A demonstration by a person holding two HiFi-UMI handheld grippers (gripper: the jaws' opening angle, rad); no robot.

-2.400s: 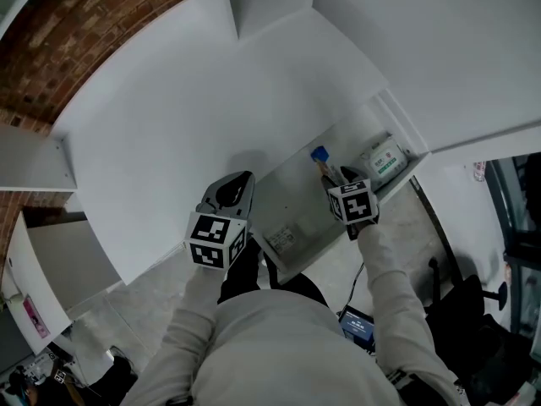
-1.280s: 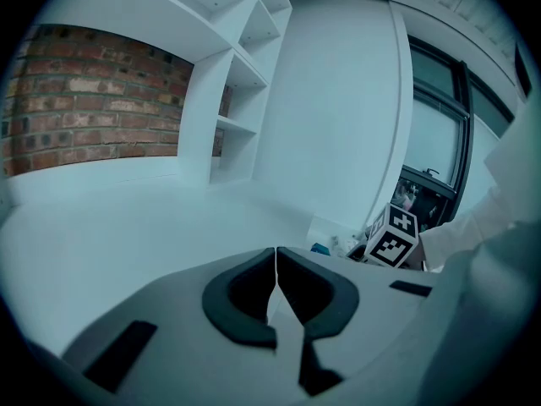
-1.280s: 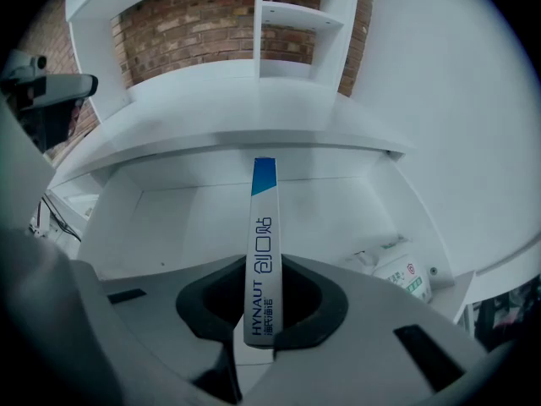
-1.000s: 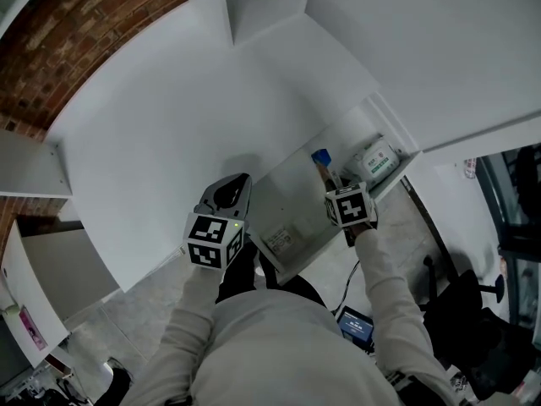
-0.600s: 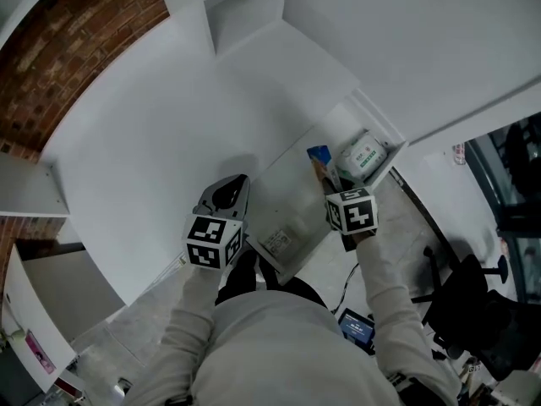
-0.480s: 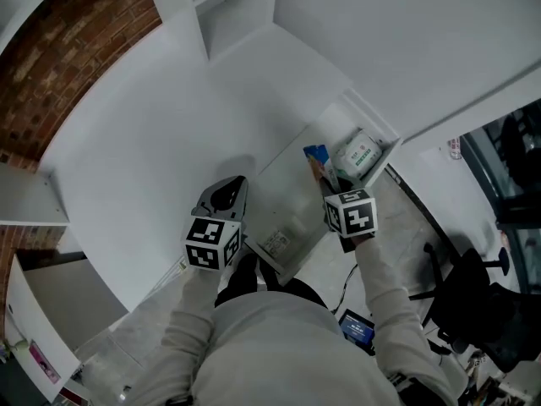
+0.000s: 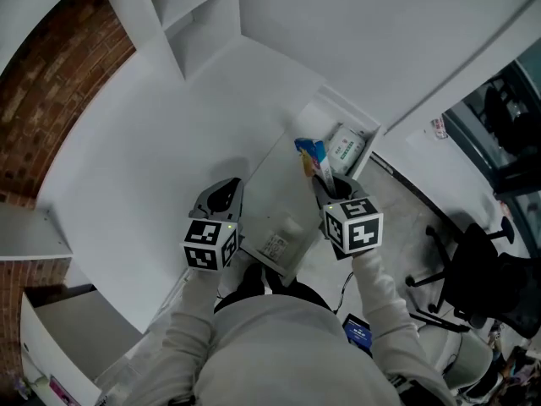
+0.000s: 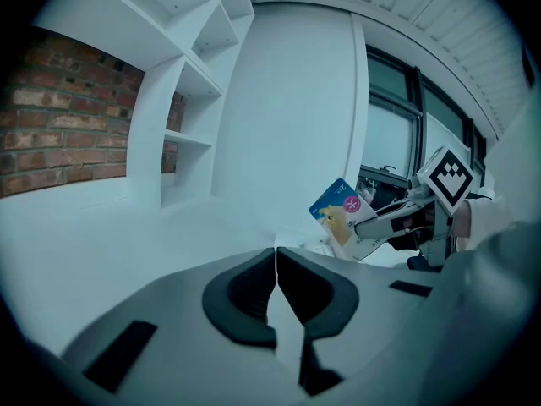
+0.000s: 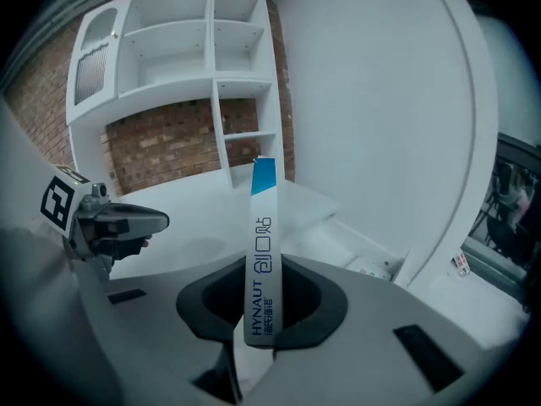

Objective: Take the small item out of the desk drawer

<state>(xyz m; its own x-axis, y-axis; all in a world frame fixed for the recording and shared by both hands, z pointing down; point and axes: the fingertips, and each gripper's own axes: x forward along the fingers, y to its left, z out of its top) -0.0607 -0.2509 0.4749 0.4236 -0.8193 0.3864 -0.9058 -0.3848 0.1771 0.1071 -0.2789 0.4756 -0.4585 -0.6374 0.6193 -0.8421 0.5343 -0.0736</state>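
The small item is a slim blue-and-white box (image 7: 310, 154), held upright above the open white drawer (image 7: 283, 191). My right gripper (image 7: 324, 180) is shut on its lower end. In the right gripper view the box (image 9: 261, 252) stands edge on between the pads, with my right gripper (image 9: 261, 307) clamped on it. My left gripper (image 7: 226, 186) rests over the white desk top at the drawer's left, shut and empty. The left gripper view shows my left gripper (image 8: 276, 260) with its jaws together, and beyond them the box (image 8: 341, 209).
A white-and-green pack (image 7: 342, 147) lies at the drawer's far end, and a printed paper (image 7: 274, 244) near its front. White shelves (image 9: 173, 66) stand against a brick wall (image 9: 161, 146) behind the desk (image 7: 144, 142). An office chair (image 7: 486, 269) is on the floor at the right.
My right gripper has risen with the box, lifting it up out of the drawer. The head view has swung, and my left gripper has stayed in place.
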